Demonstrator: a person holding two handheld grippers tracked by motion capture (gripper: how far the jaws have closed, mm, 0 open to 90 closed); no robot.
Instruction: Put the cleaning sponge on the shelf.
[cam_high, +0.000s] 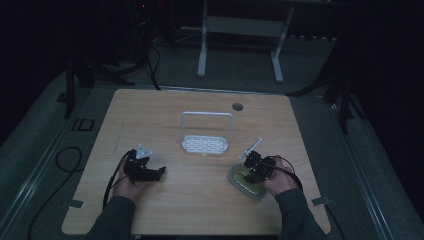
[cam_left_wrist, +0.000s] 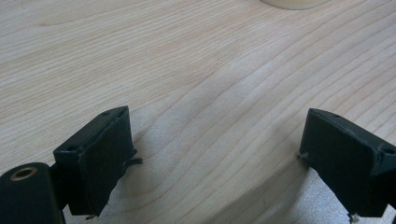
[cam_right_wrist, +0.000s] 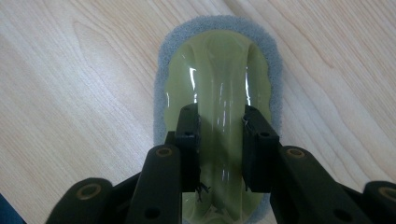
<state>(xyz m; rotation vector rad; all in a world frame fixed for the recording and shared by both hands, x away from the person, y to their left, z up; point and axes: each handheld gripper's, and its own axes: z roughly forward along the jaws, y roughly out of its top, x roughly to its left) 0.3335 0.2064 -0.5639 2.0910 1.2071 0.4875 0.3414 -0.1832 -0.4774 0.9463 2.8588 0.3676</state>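
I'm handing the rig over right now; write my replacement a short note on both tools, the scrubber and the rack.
Right tool: shut on the raised middle ridge of the green scrubber, which lies flat on the table at the near right, its grey pad underneath.
Left tool: open, nothing between its jaws, low over bare wood at the near left.
White wire rack: upright mid-table, nothing in it.
Done: scrubber gripped.
Left: lift it; it probably goes to the rack, though that is a guess.
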